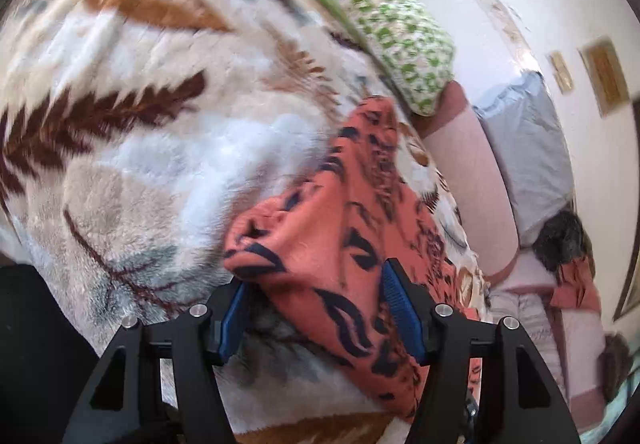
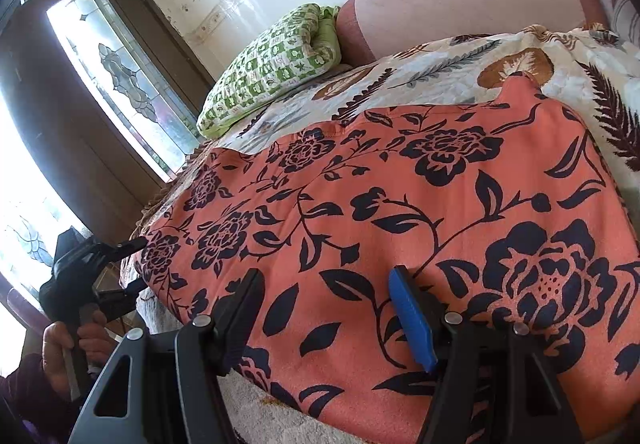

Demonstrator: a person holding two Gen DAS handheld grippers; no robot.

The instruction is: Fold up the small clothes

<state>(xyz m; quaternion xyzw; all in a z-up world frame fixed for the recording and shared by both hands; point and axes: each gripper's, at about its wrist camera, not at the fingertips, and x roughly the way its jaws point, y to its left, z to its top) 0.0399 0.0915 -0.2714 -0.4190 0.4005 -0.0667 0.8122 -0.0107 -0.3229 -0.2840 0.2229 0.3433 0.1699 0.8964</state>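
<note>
Orange flowered cloth (image 2: 400,204) on a leaf-print blanket (image 1: 140,104). Left gripper (image 1: 316,308) and right gripper (image 2: 332,308): jaws released, straddling cloth whose near edge the grippers hide.

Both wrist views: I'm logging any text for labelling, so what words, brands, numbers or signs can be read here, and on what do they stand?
None: no readable text in either view.
Orange floral garment: printed flowers and leaves only, no label showing.
Green-patterned pillow: small printed motifs, no letters legible.
Framed pieces on the wall: too blurred to read.
Left gripper and right gripper: no markings visible.
</note>
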